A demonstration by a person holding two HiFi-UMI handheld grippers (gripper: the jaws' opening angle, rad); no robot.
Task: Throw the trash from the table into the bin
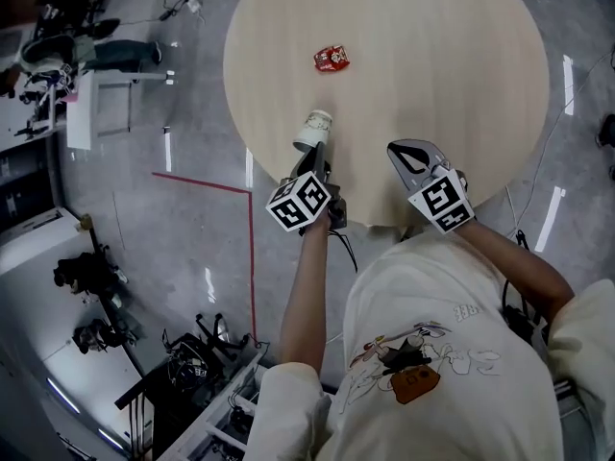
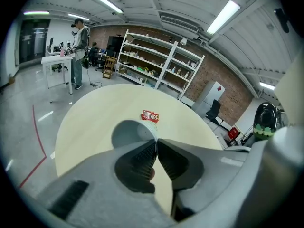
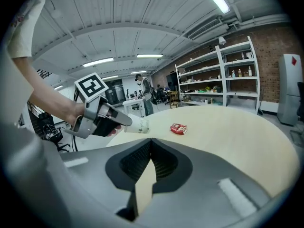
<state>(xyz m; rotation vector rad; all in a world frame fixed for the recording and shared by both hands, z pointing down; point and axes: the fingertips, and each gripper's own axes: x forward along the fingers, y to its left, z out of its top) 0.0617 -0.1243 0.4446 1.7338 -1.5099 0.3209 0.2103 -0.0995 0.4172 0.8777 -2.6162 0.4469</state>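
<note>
Left gripper (image 2: 156,145) is clamped tight: its ribbed pads pinch the rim of the white paper cup (image 2: 134,132), wall of the cup caught between them. The cup lies over on its side, open mouth towards the gripper, base pointing out across the table. From the head view it sits at the near edge of the round pale wooden table (image 1: 442,75); whether it touches the top or hangs just clear, I cannot tell.

Over to the right gripper (image 3: 151,145): jaws closed on each other, nothing between them but bare table seen through the gap. It hovers at the near edge too, just beside the left one, aimed out over the table top.

Further out, the red wrapper (image 1: 332,59) lies flat on the table, beyond the cup and well apart from both grippers, nothing touching it.

Past the table, a red line (image 1: 204,182) runs across the grey floor on the left side. In the left gripper view a person (image 2: 79,49) stands by a white desk (image 2: 56,60), and open white shelves (image 2: 161,63) line a brick wall behind.
</note>
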